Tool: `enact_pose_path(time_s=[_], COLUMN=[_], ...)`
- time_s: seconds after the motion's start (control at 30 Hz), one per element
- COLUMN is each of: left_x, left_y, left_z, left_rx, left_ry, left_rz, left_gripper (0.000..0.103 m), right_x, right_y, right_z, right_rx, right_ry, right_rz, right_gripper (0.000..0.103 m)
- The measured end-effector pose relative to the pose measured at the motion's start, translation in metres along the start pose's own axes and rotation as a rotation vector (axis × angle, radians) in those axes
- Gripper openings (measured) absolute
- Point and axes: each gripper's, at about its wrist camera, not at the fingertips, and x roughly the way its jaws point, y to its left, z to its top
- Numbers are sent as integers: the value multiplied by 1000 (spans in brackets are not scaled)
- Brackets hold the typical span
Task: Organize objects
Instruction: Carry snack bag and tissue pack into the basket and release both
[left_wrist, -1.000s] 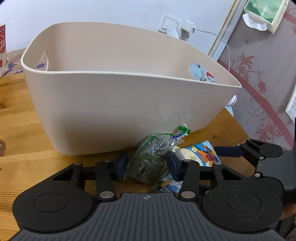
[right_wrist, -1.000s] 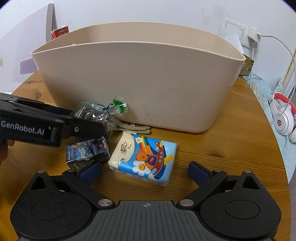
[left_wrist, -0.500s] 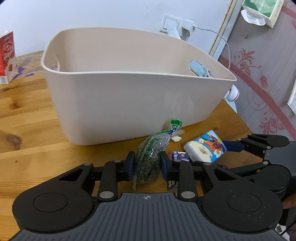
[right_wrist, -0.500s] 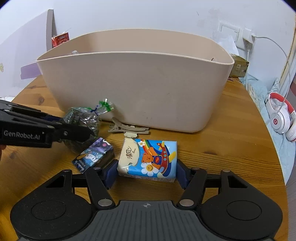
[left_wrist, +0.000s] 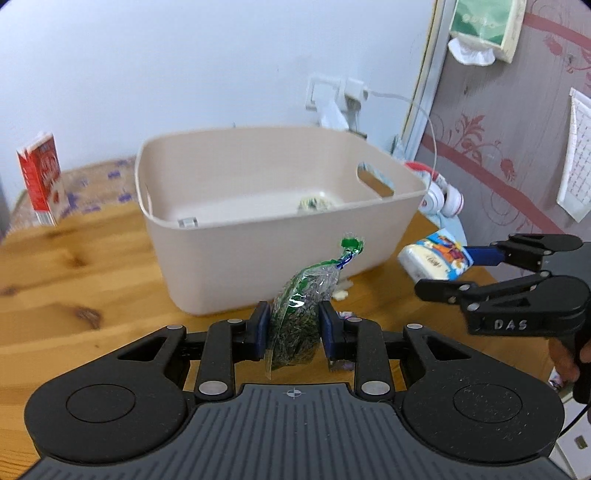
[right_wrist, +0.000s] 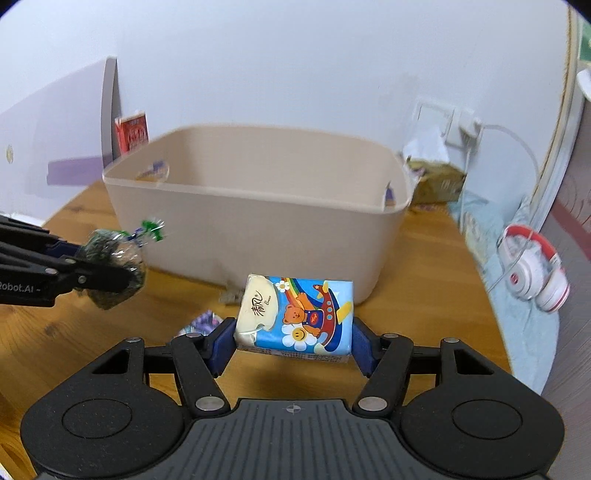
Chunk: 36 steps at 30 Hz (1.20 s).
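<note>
A beige plastic basket (left_wrist: 229, 258) stands on the wooden table (left_wrist: 74, 295); it also shows in the right wrist view (right_wrist: 258, 236). My left gripper (left_wrist: 293, 332) is shut on a clear bag of dried green herbs (left_wrist: 299, 314) and holds it above the table in front of the basket. My right gripper (right_wrist: 293, 341) is shut on a blue cartoon tissue pack (right_wrist: 295, 317), lifted off the table; the pack also shows in the left wrist view (left_wrist: 436, 258). A small item (left_wrist: 314, 203) and a grey clip (left_wrist: 186, 222) lie inside the basket.
A hair clip (right_wrist: 231, 295) and a small purple packet (right_wrist: 203, 321) lie on the table before the basket. A red carton (left_wrist: 38, 184) stands at the far left. White-and-red headphones (right_wrist: 532, 273) lie right of the table. A wall socket with cable (left_wrist: 347, 96) is behind.
Both grippers have risen and pulled back from the basket, lifting the herb bag and the tissue pack off the table. The basket's inside has come into view.
</note>
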Motion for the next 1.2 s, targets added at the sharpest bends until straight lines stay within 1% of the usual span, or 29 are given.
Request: enact_pose_path(time_s=[0.2,0.37,0.47,0.57,0.7,0.87,0.93,1.0,1.1,1.2], left_x=[-25,-31,-28,-14,16,64,82,97,112,119], left_y=[-1,1,4,5,9,17,22,26,31,37], left_z=[21,49,66,84,103,110,108,106,102,98], left_rx=[8,21,29,44,29,2,-16,-12,-19,-45], left_ry=[-89,-151,-168,-156,-120,-15,34,84,150,180], left_rz=[32,53,70,102,139,184,188,192,189,184], left_gripper=[29,29,29,29,29,29,29,29,29,30], right_x=[-26,-39,-39,-35,-19,11,25,41,66,79], right_y=[-8,-15,-19,-23,-34,-39,-38,-36,-34,-32], right_z=[23,46,61,76,96,110,112,113,110,104], right_rx=[-4,-10,-10,-12,11,3,-1,-14,-14,-20], right_ry=[-97,-167,-193,-209,-195,-152,-121,-78,-3,40], right_rz=[-20,-44,-61,-75,-80,-93,-90,-82,-66,-64], right_gripper=[61,61,61,61,61,61,61,62,62,62])
